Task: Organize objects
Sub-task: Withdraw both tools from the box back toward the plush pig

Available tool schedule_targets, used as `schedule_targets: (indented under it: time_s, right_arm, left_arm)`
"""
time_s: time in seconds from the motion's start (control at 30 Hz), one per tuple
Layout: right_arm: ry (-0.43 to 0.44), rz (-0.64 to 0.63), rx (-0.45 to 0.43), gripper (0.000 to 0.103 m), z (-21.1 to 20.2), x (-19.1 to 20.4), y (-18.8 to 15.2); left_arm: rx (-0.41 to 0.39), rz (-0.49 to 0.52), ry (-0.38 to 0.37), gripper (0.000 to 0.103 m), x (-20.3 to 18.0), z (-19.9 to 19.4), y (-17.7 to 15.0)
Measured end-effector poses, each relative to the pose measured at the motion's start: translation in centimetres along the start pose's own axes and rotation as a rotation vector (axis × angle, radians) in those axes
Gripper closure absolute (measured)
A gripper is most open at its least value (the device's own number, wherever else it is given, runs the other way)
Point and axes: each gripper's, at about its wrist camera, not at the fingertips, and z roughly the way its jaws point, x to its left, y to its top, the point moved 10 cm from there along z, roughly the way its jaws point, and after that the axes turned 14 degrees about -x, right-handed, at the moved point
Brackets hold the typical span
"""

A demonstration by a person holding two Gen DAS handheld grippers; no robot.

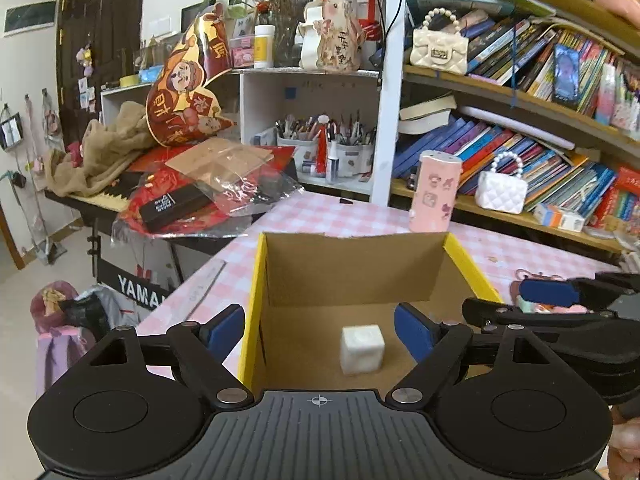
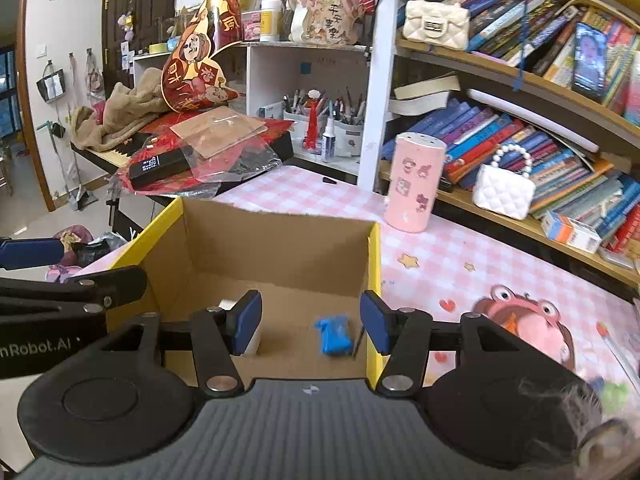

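Observation:
An open cardboard box (image 1: 352, 268) with yellow edges stands on the pink checked table. A white cube (image 1: 362, 349) lies on its floor, loose. My left gripper (image 1: 320, 330) hangs above the box's near wall, open, with nothing between its blue pads. In the right wrist view the same box (image 2: 276, 244) holds a small blue object (image 2: 333, 337) on its floor, and the white cube (image 2: 252, 344) shows partly behind the left pad. My right gripper (image 2: 310, 322) is open above the box and holds nothing. Each gripper shows at the edge of the other's view.
A pink cylindrical container (image 1: 434, 191) stands on the table behind the box. Beyond it are bookshelves with two white quilted purses (image 1: 502, 192) and a white cubby with pen cups (image 1: 324, 136). A cluttered keyboard stand (image 1: 132, 204) lies left. A cartoon print (image 2: 524, 328) marks the table at right.

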Motion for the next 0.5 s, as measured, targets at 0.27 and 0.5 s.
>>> schedule_targets:
  time_s: [0.27, 0.5]
  right_arm:
    - [-0.037, -0.007, 0.046, 0.049, -4.9, 1.2, -3.8]
    - [-0.097, 0.001, 0.084, 0.045, -8.4, 2.2, -7.2]
  left_arm:
    - [0.036, -0.013, 0.001, 0.019, 0.6, -3.5, -3.0]
    - [0.078, 0.0, 0.0, 0.019, 0.7, -6.0, -6.0]
